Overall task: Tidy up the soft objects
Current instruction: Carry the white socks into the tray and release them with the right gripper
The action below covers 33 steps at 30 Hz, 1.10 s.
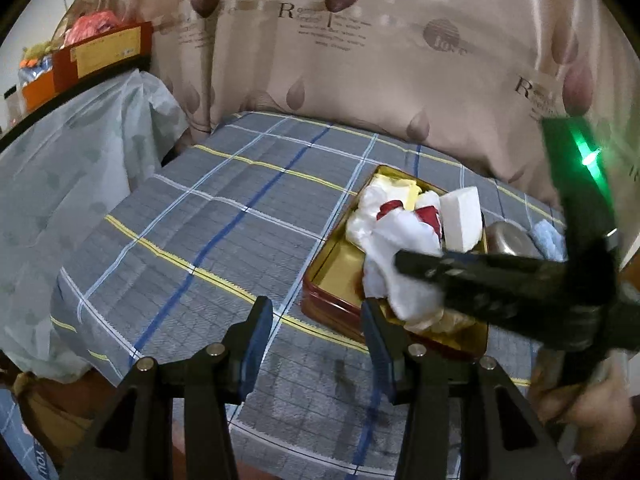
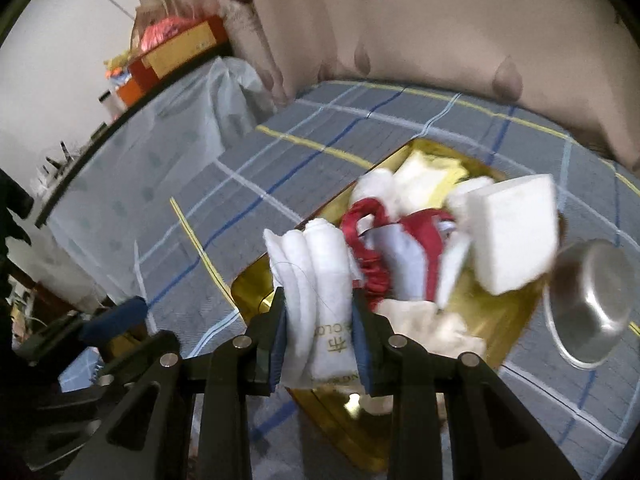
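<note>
Where the left wrist view begins, at far left, a pale translucent plastic sheet (image 1: 80,184) drapes in soft folds over a bulky shape, with a red and yellow cardboard box (image 1: 104,54) up on the ledge behind it. Next comes the surface, covered in a grey plaid cloth (image 1: 224,208) with blue, white and yellow lines, flat weave, lightly creased. The left gripper (image 1: 318,344) hangs over this cloth with jaws standing apart, blue pads facing, nothing between them; its right finger sits just at the near edge of the tin.

Right of centre lies a rectangular gold-lined metal tin with red outer walls (image 1: 328,268), shiny inside. Heaped in it: a white and red crumpled fabric piece (image 1: 400,216), a pale yellow folded cloth (image 1: 396,184), and a white foam-like block (image 1: 462,218) tilted against the pile. Just beyond the tin's right side, a round steel bowl (image 1: 508,240) rests upside down, and a light blue fabric scrap (image 1: 548,240) lies further right.

The right gripper (image 2: 320,344) is narrowed onto a folded white terry towel with gold lettering (image 2: 316,292), pads pressing both sides; the towel stands above the tin's near-left corner. Motion blur softens the far-right items.
</note>
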Each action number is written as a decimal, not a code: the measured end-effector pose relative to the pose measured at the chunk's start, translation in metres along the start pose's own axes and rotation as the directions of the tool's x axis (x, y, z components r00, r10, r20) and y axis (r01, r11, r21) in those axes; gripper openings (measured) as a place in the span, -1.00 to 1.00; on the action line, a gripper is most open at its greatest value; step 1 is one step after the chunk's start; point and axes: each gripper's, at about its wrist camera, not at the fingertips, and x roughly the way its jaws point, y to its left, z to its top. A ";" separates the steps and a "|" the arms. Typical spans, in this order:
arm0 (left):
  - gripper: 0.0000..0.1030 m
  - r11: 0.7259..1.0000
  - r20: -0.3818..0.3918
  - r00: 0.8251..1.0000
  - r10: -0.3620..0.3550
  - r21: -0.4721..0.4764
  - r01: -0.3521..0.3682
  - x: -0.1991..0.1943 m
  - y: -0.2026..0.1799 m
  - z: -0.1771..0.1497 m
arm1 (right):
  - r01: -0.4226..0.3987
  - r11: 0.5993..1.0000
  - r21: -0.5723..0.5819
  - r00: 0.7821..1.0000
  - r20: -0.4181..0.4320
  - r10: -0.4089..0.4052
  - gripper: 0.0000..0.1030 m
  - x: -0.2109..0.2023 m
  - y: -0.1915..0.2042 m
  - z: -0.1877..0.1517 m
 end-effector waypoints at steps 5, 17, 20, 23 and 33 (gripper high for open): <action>-0.09 1.000 -0.028 1.000 0.000 -0.020 -0.001 0.007 0.006 0.001 | 0.014 1.000 -0.006 1.000 -0.023 -0.015 -0.46 0.025 0.005 0.001; -0.09 0.999 -0.073 0.997 0.032 -0.010 -0.032 0.022 0.009 -0.004 | 0.049 0.998 -0.036 0.998 -0.035 -0.051 -0.33 0.052 0.015 0.001; -0.09 0.999 -0.081 0.996 0.037 -0.007 -0.038 0.024 0.009 -0.005 | 0.046 0.998 -0.039 0.998 -0.029 -0.047 -0.28 0.053 0.015 0.001; -0.09 0.999 -0.085 0.996 0.041 -0.007 -0.042 0.025 0.010 -0.005 | 0.061 0.997 -0.051 0.998 -0.010 -0.062 -0.20 0.050 0.017 0.001; -0.09 0.998 -0.096 0.993 0.066 0.025 -0.064 0.029 0.005 -0.008 | 0.040 0.998 -0.048 0.992 0.119 -0.034 0.46 0.020 0.016 -0.001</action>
